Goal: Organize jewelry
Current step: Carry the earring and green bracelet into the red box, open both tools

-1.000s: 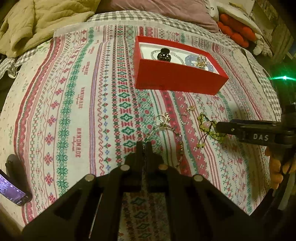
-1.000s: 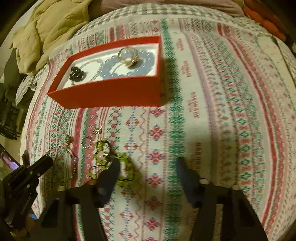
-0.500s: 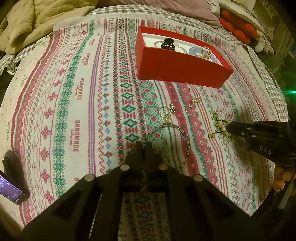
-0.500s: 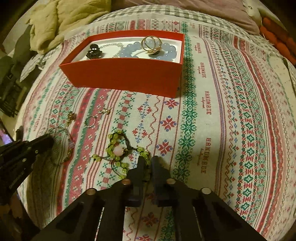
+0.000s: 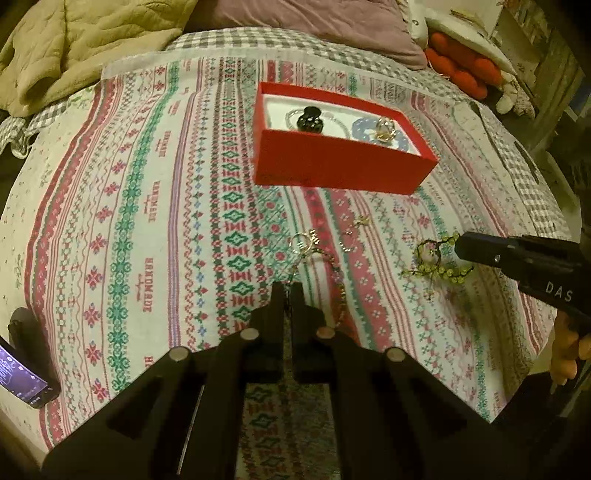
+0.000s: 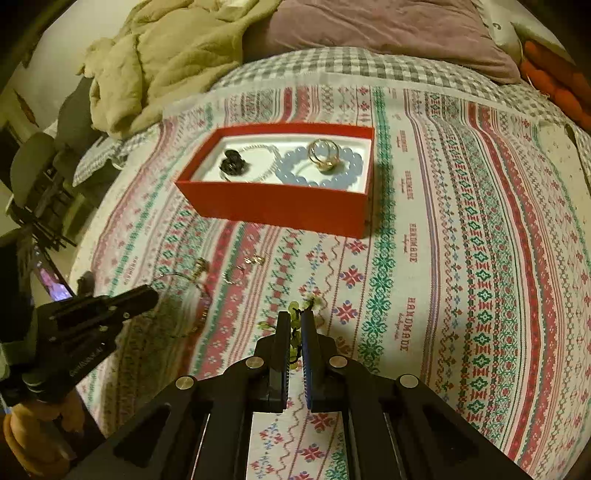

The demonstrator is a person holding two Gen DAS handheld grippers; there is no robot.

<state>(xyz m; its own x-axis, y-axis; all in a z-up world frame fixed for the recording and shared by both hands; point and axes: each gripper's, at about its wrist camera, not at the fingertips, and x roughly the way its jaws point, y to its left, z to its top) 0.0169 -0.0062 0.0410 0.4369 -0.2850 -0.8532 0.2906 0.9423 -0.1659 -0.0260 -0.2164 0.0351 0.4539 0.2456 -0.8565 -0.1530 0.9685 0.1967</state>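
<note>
A red box (image 5: 343, 162) (image 6: 277, 206) on the patterned bedspread holds a black piece (image 5: 309, 119), a blue bead bracelet (image 6: 325, 177) and gold rings (image 6: 325, 157). My right gripper (image 6: 295, 317) (image 5: 461, 245) is shut on the green bead bracelet (image 5: 436, 260) (image 6: 294, 309), which hangs just above the cloth. My left gripper (image 5: 289, 290) (image 6: 151, 291) is shut. The thin beaded bracelet (image 5: 338, 280) runs into its fingertips. A ring with a charm (image 5: 303, 242), a small hoop (image 5: 347, 245) and a gold charm (image 5: 362, 220) lie loose in front of the box.
A phone (image 5: 22, 376) lies at the bed's left edge. A beige blanket (image 5: 74, 48), a purple pillow (image 5: 314, 18) and red plush (image 5: 461, 66) crowd the far end. A hand (image 5: 569, 354) grips the right tool.
My right gripper went from wide open to shut on the green bracelet and rose slightly with it. The left gripper stayed shut at about the same spot.
</note>
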